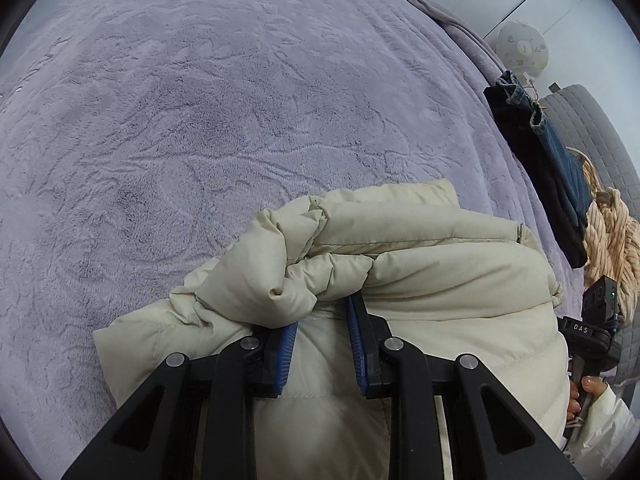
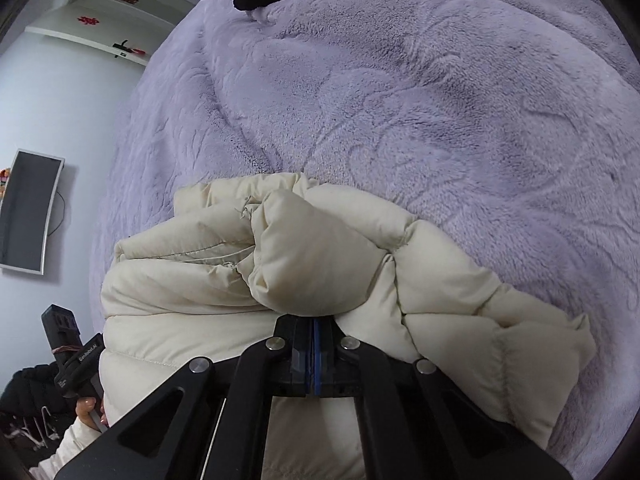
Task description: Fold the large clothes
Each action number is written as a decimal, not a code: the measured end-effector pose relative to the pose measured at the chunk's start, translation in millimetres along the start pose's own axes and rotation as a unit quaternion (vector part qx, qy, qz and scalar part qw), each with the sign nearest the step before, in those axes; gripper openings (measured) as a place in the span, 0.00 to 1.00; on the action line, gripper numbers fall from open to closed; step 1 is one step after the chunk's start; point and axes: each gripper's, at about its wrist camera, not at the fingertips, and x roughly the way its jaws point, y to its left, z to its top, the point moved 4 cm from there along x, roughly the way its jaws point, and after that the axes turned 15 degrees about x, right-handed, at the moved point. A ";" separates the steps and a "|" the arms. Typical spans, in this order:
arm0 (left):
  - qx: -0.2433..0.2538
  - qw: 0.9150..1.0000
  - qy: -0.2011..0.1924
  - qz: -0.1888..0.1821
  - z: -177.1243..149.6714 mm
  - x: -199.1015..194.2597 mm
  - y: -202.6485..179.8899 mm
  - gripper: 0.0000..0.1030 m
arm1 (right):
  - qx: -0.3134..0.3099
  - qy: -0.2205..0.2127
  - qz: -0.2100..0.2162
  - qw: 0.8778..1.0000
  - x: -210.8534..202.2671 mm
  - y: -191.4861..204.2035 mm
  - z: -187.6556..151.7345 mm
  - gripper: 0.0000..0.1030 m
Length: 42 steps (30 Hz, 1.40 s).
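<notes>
While the cream puffer jacket (image 1: 420, 280) lies bunched on the lavender fleece blanket (image 1: 200, 120) of the bed, both tools sit low against it. In the left wrist view the left tool (image 1: 322, 344) stands with its blue pads (image 1: 288, 356) apart; a puffy fold of the jacket drapes over the tip of the left-hand finger, and cream fabric fills the gap between the pads, but nothing is pinched. The right tool (image 1: 596, 332) shows at the far right edge of that view, held in a hand (image 1: 588, 396) with painted nails.

In the right wrist view the right tool (image 2: 314, 344) has its pads pressed together with only a thin blue line between them, and a thick roll of the jacket (image 2: 312, 256) bulges out just beyond the tips, caught there. A quilted part of the jacket trails off to the right across the blanket (image 2: 440, 80). The left tool (image 2: 72, 356) appears at the lower left, beside the jacket.

Dark clothes and jeans (image 1: 560, 152) lie at the far edge of the bed, next to a tan knit (image 1: 612, 240). A monitor (image 2: 30, 212) hangs on the wall.
</notes>
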 end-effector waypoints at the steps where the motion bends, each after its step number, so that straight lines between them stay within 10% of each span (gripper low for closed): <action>1: 0.001 1.000 0.000 0.000 -0.6 -0.2 -0.2 0.26 | -0.001 -0.001 0.000 1.000 -0.6 -0.8 -0.7 0.00; 21: 0.010 0.998 0.005 0.056 10.8 -72.4 -15.4 0.26 | -0.039 -0.008 -0.079 0.996 -42.3 46.1 -12.7 0.04; 30: 0.045 0.998 0.015 0.048 -15.2 -104.6 -52.1 0.26 | -0.078 -0.007 -0.061 0.995 -81.6 99.1 -80.7 0.04; 42: 0.045 0.996 0.057 0.048 -61.1 -69.8 -64.4 0.26 | -0.104 0.007 -0.053 0.993 -24.9 132.1 -154.2 0.04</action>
